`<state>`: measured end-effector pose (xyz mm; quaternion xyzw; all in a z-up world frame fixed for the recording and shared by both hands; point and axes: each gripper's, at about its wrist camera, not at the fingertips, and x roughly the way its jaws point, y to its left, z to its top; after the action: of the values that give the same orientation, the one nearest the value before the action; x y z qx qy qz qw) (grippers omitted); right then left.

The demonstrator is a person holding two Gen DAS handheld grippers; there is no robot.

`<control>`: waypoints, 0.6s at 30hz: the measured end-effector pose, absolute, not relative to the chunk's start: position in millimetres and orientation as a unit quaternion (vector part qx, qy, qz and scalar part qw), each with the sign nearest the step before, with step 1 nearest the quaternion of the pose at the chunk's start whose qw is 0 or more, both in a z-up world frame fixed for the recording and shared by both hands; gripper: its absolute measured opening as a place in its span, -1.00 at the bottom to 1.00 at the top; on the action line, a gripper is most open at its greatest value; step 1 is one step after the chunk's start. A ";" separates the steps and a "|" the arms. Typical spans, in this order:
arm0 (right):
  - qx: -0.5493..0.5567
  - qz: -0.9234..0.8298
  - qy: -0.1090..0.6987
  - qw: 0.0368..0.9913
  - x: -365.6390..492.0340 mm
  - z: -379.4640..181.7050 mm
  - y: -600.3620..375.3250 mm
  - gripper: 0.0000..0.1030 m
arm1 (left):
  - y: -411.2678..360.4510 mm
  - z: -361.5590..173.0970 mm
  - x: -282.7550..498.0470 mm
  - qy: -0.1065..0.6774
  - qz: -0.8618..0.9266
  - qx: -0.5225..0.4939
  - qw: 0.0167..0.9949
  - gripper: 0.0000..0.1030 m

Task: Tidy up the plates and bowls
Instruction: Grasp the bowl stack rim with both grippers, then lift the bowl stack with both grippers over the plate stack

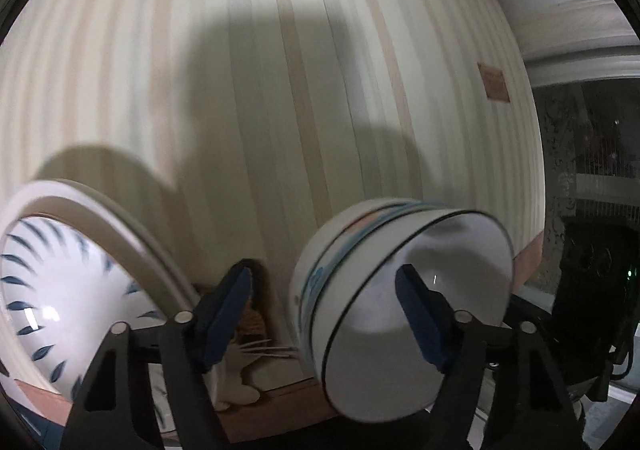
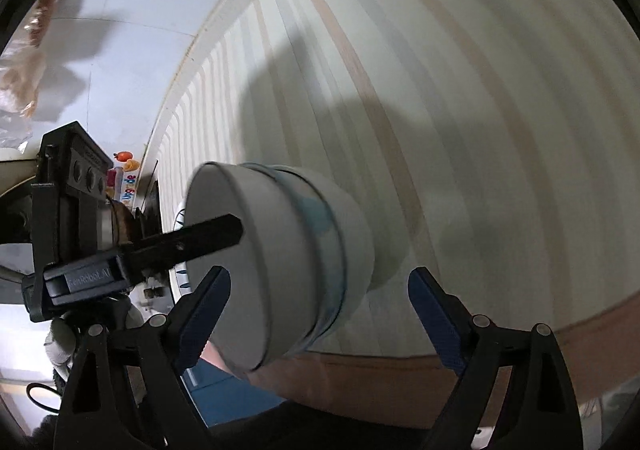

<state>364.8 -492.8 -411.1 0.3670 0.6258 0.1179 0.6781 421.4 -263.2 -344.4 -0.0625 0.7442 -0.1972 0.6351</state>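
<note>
Blue-padded fingers [image 1: 232, 306] of our left gripper [image 1: 328, 310] sat closest to the lens, and one finger reached inside the bowl [image 1: 400, 314] while the other stayed outside its wall. Whether they actually pinched the rim, we could not tell; the frame was blurred. Seen from the right wrist, the left gripper [image 2: 224, 230] had a black finger lying across the mouth of the same bowl [image 2: 280, 274], which was tilted on its side in the air in front of the striped wall [image 2: 480, 110].

Our right gripper [image 2: 320, 298] had its fingers [image 2: 436, 314] spread wide, with nothing between them; the bowl hung just ahead of them.

A plate [image 1: 60, 282] with blue leaf marks stood on edge at the left, near the bowl but apart from it. Between the two, low against the wall, we saw pale utensils [image 1: 248, 366], partly hidden by the left finger. A dark window [image 1: 592, 170] filled the right side.
</note>
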 end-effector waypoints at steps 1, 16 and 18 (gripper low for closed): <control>0.367 0.121 0.628 0.676 366.3 -415.4 -491.4 0.80 | -264.5 -349.2 419.6 0.748 -0.201 -0.066 0.630 0.20; 0.352 0.139 0.638 0.670 383.5 -436.0 -472.4 0.20 | -268.8 -329.9 411.3 0.730 -0.207 -0.087 0.646 -0.08; 0.346 0.141 0.639 0.672 384.3 -430.9 -471.3 0.20 | -263.4 -326.2 410.0 0.726 -0.205 -0.090 0.650 -0.08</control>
<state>384.3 -471.3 -430.9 0.3464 0.6393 0.1407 0.6720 410.0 -263.4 -326.2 -0.0898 0.7265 -0.2047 0.6498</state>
